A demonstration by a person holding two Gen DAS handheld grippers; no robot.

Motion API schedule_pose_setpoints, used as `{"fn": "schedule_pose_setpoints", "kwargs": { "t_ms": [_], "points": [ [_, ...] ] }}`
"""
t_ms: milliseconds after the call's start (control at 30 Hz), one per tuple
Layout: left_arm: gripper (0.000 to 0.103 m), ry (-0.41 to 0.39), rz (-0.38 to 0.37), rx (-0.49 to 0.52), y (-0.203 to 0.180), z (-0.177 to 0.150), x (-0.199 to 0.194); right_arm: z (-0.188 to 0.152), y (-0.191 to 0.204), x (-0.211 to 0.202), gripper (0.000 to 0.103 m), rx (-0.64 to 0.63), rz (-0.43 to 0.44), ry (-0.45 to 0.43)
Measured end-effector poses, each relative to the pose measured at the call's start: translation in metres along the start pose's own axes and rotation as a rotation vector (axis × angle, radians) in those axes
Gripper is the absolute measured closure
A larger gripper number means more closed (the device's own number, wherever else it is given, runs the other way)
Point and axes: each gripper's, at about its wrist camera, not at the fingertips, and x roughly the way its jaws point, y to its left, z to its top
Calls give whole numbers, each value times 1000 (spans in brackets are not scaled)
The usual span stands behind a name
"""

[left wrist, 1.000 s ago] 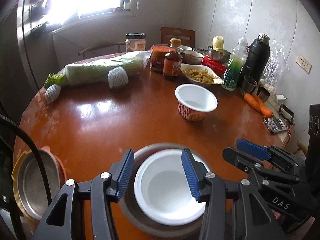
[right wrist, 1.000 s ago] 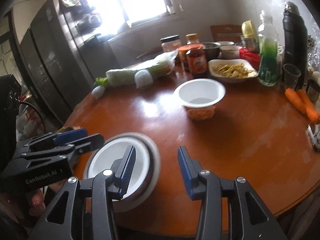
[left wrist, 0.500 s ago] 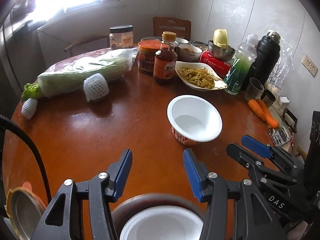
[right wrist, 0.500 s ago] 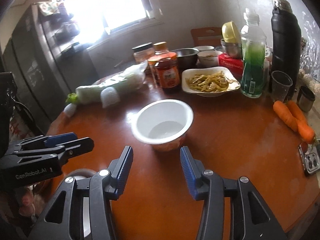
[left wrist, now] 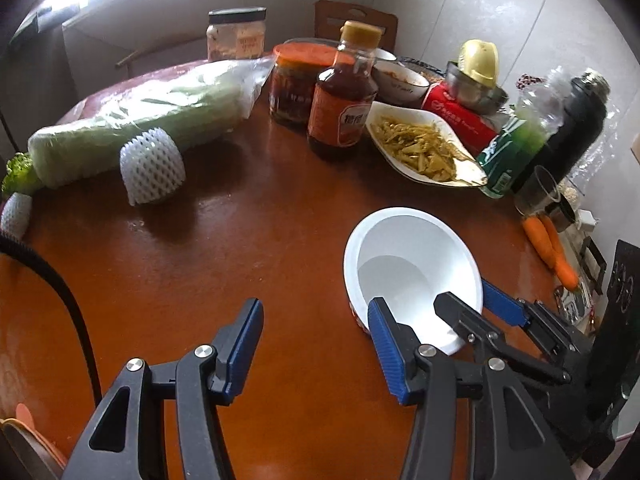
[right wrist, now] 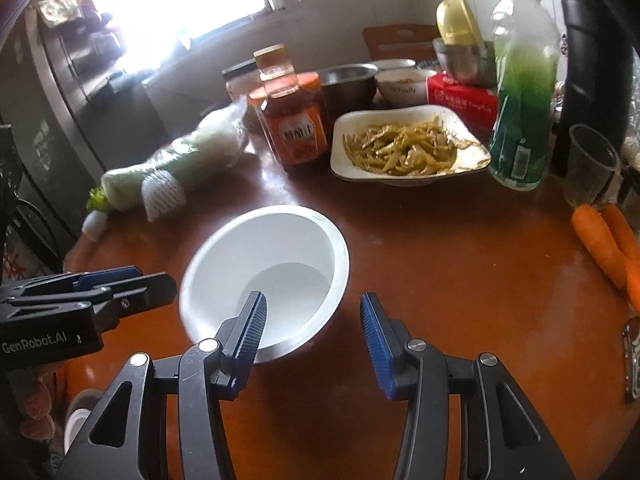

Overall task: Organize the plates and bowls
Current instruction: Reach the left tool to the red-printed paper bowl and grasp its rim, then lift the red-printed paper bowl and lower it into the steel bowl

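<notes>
A white bowl (left wrist: 412, 264) with a red printed outside stands upright and empty on the brown round table (left wrist: 240, 248). My right gripper (right wrist: 312, 320) is open with the bowl's near rim between its fingers: the left finger hangs over the white bowl (right wrist: 272, 264), the right finger stays outside it. My left gripper (left wrist: 316, 332) is open over bare table just left of the bowl, with nothing between its fingers. In the left wrist view the right gripper (left wrist: 464, 296) comes in at the bowl's near right side. In the right wrist view the left gripper (right wrist: 156, 278) sits at the bowl's left.
Behind the bowl are a white plate of yellow food (right wrist: 404, 144), a sauce bottle (left wrist: 344, 96), a red-lidded jar (left wrist: 296, 80), a green bottle (right wrist: 520, 112) and small bowls. A wrapped cabbage (left wrist: 140, 120) and a foam-netted fruit (left wrist: 152, 168) lie left. Carrots (right wrist: 608, 240) lie right.
Both grippers have moved forward across the table, away from the white bowl stacked on a grey plate, which left view. They now flank the far white bowl, with the right one astride its rim.
</notes>
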Motion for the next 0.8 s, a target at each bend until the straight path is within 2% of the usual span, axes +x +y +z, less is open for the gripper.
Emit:
{"fn": "schedule_pose_setpoints", "kwargs": {
  "t_ms": [200, 300, 400, 433, 467, 567, 700, 800],
  "points": [
    [49, 1, -3, -1, -2, 6, 7, 0, 4, 9, 64, -31, 28, 8],
    [49, 40, -46, -22, -3, 6, 17, 0, 8, 9, 69, -45, 36, 8],
    [57, 73, -66, -12, -8, 2, 24, -2, 14, 10, 70, -48, 62, 17],
    [63, 84, -68, -7, -10, 0, 25, -3, 17, 10, 70, -51, 68, 18],
    [66, 88, -68, -5, -11, -2, 23, -4, 19, 10, 70, -51, 77, 22],
    [74, 66, -54, 8, -11, -6, 14, -8, 27, 8, 70, -61, 60, 22],
    [75, 46, -80, -11, -3, -11, -2, -10, 34, -1, 70, -58, 67, 9],
    [75, 10, -73, -5, -1, -14, -18, -9, 44, -12, 70, -77, 73, -9]
  ]
}}
